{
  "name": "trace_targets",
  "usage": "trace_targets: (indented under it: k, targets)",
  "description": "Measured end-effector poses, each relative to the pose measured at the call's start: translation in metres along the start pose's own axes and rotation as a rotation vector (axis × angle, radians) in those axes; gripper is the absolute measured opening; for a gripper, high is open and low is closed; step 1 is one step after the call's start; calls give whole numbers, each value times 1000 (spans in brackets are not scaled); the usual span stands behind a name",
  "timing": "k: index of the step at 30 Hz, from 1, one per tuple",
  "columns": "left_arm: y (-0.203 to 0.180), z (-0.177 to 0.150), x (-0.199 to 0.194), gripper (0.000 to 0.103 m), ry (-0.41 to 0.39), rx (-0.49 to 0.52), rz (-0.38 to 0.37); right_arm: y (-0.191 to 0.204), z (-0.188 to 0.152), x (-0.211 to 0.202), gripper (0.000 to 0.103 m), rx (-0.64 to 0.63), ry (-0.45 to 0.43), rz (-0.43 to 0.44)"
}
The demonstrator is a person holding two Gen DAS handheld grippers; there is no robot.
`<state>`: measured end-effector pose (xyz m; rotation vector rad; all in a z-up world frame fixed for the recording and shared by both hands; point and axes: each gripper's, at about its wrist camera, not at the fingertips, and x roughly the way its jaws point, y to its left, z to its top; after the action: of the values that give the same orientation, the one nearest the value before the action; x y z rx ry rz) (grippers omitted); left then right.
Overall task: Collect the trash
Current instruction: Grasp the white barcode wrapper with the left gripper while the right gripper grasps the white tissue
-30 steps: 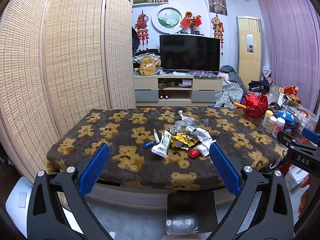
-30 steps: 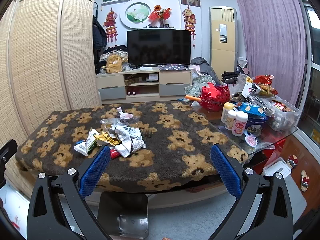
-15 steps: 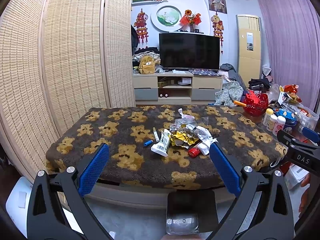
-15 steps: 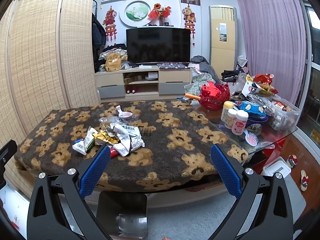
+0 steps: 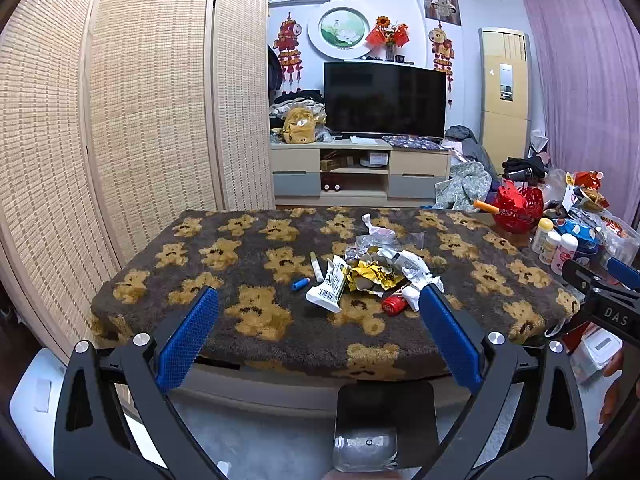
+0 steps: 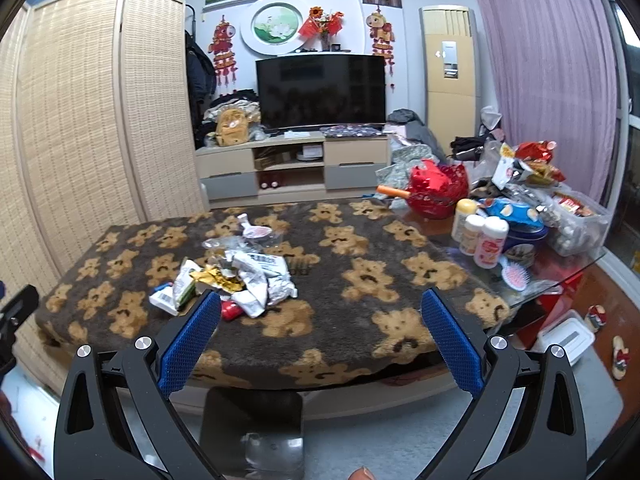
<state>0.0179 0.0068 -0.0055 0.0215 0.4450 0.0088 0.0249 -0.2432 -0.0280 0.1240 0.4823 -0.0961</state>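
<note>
A pile of trash (image 5: 376,270) lies mid-table on a brown bear-print cover (image 5: 248,312): crumpled white and gold wrappers, a white carton (image 5: 328,288), a red cap (image 5: 394,304), a blue cap (image 5: 300,284) and clear plastic (image 5: 376,234). The same pile (image 6: 240,280) shows in the right wrist view. My left gripper (image 5: 316,312) is open and empty, held before the table's near edge. My right gripper (image 6: 320,316) is open and empty, to the right of the pile; it also shows at the right edge of the left wrist view (image 5: 600,292).
Bottles (image 6: 480,236), a blue tin (image 6: 516,220), a pink brush (image 6: 514,276) and a red basket (image 6: 436,192) crowd the glass table end at right. A woven screen (image 5: 120,120) stands left. A TV stand (image 5: 360,168) is behind. A white bin (image 6: 564,338) sits on the floor.
Both grippers have drifted slightly, and the table sits a little lower in both views. Both stay open and nothing on the table has moved.
</note>
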Motion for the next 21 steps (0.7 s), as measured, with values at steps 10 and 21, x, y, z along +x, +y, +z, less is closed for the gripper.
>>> trace_targets:
  k: [10,21]
  targets:
    - [3,-13,47,95,74,21,-4,4,-8,47,100,14,75,45]
    - [12,-35,145,95,250,29,-37,20,-29,147,100,-20,240,96]
